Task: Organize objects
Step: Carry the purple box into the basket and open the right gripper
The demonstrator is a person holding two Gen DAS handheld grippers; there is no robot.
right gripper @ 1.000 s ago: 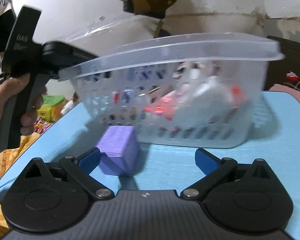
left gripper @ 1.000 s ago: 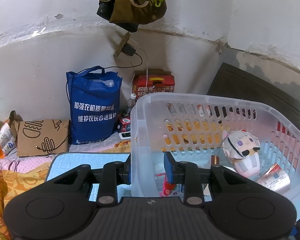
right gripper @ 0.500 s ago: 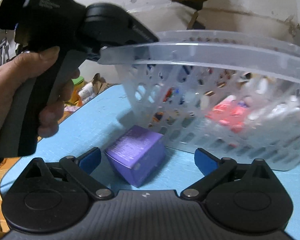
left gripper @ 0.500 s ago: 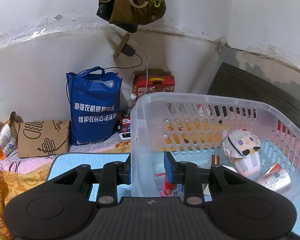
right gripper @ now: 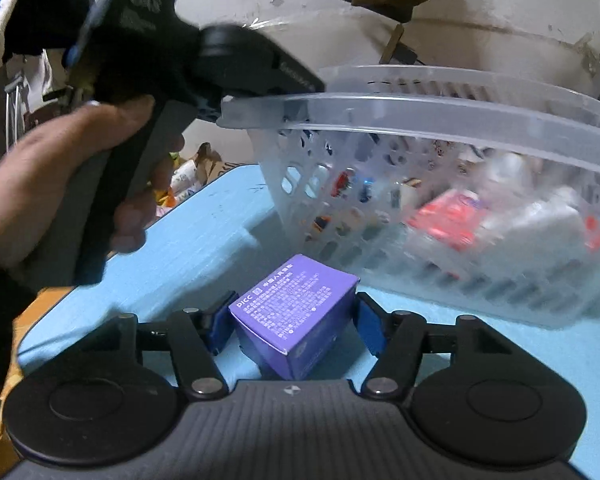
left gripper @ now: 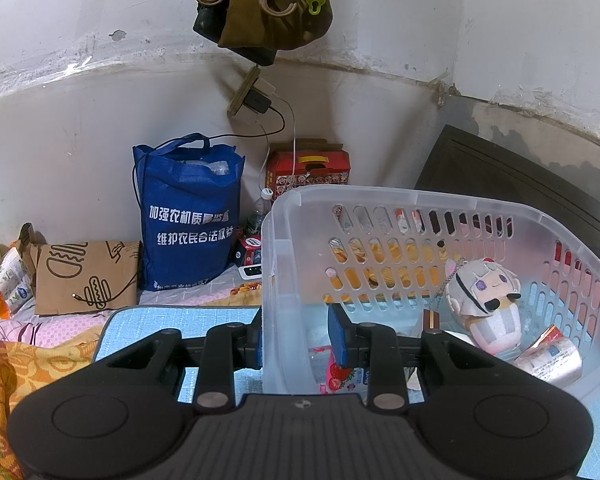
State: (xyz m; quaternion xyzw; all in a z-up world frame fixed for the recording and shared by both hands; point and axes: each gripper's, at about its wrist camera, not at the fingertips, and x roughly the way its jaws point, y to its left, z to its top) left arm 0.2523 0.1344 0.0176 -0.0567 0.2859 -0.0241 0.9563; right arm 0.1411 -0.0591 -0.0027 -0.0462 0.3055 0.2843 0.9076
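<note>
A purple box (right gripper: pixel 296 304) lies on the light blue mat (right gripper: pixel 204 240) in front of the clear plastic basket (right gripper: pixel 420 104). My right gripper (right gripper: pixel 293 322) is closing on the box, and both blue pads touch its sides. My left gripper (left gripper: pixel 296 340) is shut on the basket's (left gripper: pixel 380 194) near corner wall, one pad outside and one inside. In the right wrist view a hand (right gripper: pixel 60 184) holds that gripper at the rim. Inside the basket lie a plush doll (left gripper: pixel 484 300), a crumpled foil packet (left gripper: pixel 548 356) and a strawberry packet (left gripper: pixel 338 376).
Against the wall stand a blue tote bag (left gripper: pixel 190 216), a red carton (left gripper: pixel 308 168) and a brown paper bag (left gripper: pixel 84 276). A dark board (left gripper: pixel 520 188) leans behind the basket. A bundle of cord and cloth (left gripper: pixel 260 0) hangs overhead. Orange bedding (left gripper: pixel 20 360) lies left of the mat.
My right gripper moved in around the purple box and its jaws closed from wide open onto the box's sides. The left gripper and basket stayed put.
</note>
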